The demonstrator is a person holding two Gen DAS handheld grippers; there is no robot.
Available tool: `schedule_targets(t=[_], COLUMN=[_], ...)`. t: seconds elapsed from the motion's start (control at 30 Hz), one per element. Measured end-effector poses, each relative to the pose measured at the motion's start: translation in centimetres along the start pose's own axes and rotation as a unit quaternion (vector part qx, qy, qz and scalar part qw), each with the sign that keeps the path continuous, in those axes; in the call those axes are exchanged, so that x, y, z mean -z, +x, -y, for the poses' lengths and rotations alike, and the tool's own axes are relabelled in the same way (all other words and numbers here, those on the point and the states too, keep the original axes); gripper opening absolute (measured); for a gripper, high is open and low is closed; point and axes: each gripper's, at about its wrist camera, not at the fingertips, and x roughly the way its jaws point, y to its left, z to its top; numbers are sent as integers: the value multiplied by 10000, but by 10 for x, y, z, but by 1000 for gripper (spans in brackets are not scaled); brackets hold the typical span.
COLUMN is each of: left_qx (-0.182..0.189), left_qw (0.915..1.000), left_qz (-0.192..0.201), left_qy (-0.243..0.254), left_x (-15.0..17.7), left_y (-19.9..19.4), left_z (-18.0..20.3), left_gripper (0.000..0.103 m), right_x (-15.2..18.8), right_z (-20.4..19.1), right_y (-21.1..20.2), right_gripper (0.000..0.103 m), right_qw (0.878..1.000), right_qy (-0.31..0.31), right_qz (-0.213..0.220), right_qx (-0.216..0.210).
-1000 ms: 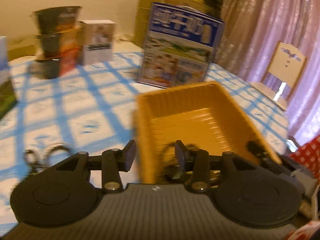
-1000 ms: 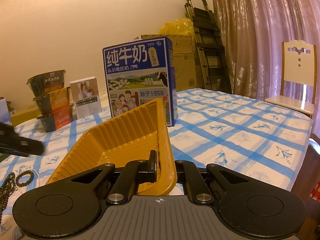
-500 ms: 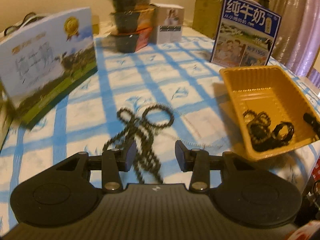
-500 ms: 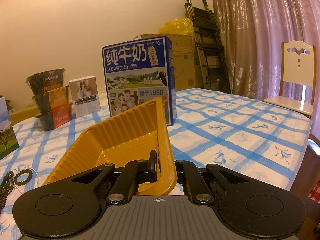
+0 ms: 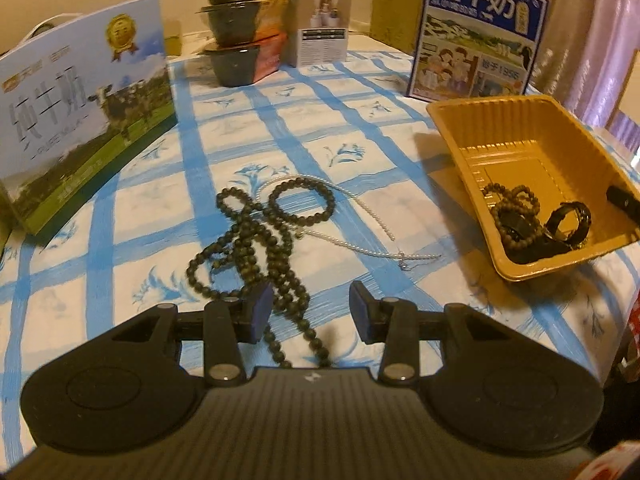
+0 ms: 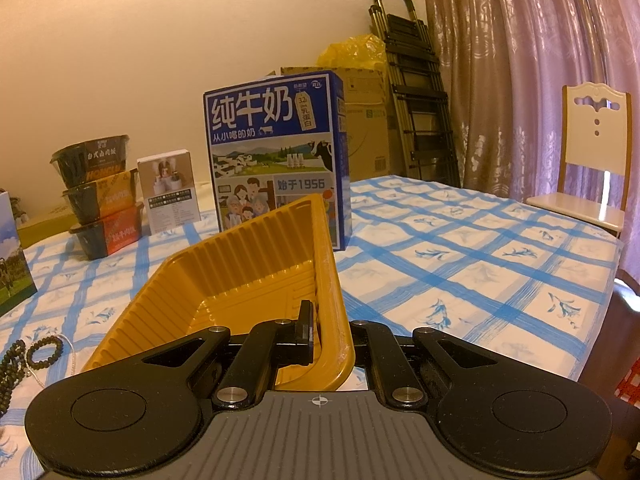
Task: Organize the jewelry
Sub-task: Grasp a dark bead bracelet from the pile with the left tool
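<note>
My left gripper [image 5: 311, 312] hangs wide apart over the dark bead necklace [image 5: 256, 248], which lies tangled on the tablecloth [image 5: 360, 128] at 12 o'clock; I judge it limp, light and slippery, best pinched at the bunched middle; my right gripper [image 6: 332, 330] is clamped on the yellow tray [image 6: 256, 264] wall; 1 bracelet [image 5: 302, 204] waits beyond.

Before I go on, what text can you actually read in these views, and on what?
"纯牛奶", "从小喝的奶", "始于1956": blue milk carton.
"32", "乳蛋白": its yellow tag.
"纯牛奶": white-and-green milk box.
"HONGLU": middle bowl of the stacked food bowls; other bowl labels blurred.
Small white box: print too small.
</note>
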Motion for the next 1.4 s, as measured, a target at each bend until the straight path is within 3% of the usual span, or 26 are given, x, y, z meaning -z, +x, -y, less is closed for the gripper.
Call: schedule_targets(t=[0.23, 0.5, 0.77, 1.4], left_qx=[143, 82, -152, -269], left_qw=[9998, 9999, 9998, 9996], left_qz=[16, -119, -144, 22], left_qy=[120, 24, -71, 87], left_x=[-8, -17, -19, -29], left_y=[22, 59, 77, 95], left_z=[10, 9, -4, -3], left_gripper=[35, 21, 21, 19], right_x=[0, 0, 0, 0], right_z=[0, -1, -1, -1], right_y=[0, -1, -1, -1], right_gripper=[7, 7, 7, 7], right_qw=[10000, 10000, 10000, 10000], right_qy=[-10, -13, -12, -14], right_qz=[-3, -6, -10, -11], right_qx=[-17, -14, -11, -11])
